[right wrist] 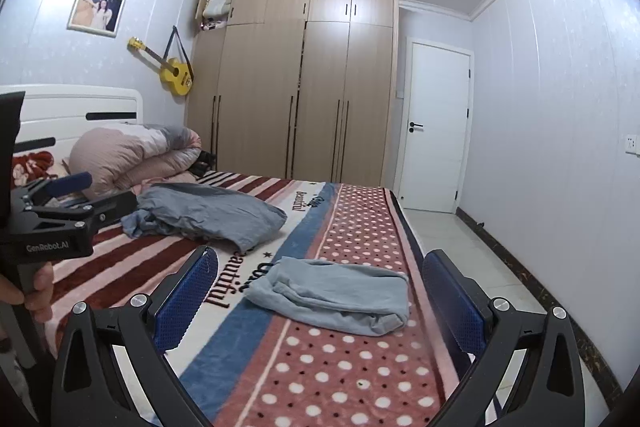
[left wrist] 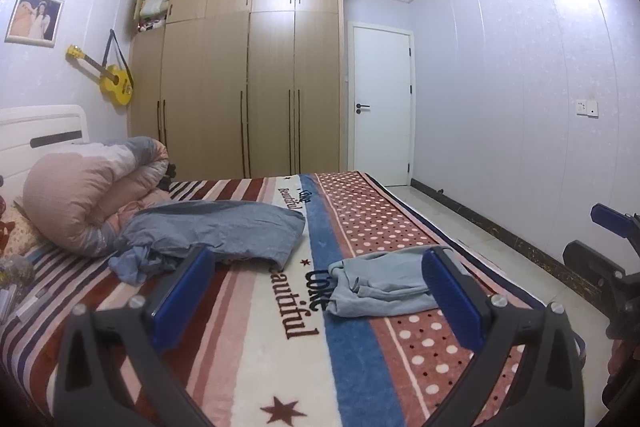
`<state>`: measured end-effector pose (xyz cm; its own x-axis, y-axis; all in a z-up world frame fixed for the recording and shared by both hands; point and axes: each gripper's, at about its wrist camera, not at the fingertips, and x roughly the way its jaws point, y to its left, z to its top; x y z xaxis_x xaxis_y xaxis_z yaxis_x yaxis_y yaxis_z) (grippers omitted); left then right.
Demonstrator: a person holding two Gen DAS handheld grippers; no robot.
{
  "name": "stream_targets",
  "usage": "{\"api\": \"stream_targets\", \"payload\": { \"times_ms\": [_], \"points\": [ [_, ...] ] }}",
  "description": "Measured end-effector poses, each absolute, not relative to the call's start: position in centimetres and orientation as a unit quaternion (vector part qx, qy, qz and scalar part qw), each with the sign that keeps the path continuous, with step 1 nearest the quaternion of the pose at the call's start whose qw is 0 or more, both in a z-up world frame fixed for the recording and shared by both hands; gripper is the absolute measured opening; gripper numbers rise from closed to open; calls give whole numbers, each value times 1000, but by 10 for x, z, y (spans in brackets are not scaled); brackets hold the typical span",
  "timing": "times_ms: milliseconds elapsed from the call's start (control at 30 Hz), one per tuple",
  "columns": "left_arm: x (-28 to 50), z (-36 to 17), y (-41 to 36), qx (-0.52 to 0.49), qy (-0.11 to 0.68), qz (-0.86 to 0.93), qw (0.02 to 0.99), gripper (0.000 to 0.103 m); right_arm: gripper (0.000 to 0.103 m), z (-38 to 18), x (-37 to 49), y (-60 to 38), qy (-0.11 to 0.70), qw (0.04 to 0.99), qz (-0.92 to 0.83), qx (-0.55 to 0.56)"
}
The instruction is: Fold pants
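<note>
Left gripper (left wrist: 320, 291): jaws spread, nothing between
Right gripper (right wrist: 320, 293): jaws spread, empty
Pants (right wrist: 332, 293): light blue, folded, on bed (right wrist: 360, 379) near its right edge
Grey-blue garment (right wrist: 208, 217): crumpled, mid-bed, apart from pants
Rolled quilt (right wrist: 120, 157): at headboard end

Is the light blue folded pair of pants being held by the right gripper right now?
No, the light blue folded pants lie free on the patterned bed blanket, and the right gripper stands wide open above them.
</note>
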<state>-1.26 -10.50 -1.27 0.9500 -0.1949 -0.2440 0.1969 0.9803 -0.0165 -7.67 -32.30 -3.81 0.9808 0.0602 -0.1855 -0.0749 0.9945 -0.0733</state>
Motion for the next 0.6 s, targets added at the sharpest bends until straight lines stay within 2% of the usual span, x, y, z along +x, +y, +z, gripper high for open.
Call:
{"api": "stream_targets", "payload": {
  "times_ms": [600],
  "points": [
    [-17, -14, -106, -1, 127, -103, 987, 102, 102, -39, -81, -321, 91, 995, 32, -40]
  ]
}}
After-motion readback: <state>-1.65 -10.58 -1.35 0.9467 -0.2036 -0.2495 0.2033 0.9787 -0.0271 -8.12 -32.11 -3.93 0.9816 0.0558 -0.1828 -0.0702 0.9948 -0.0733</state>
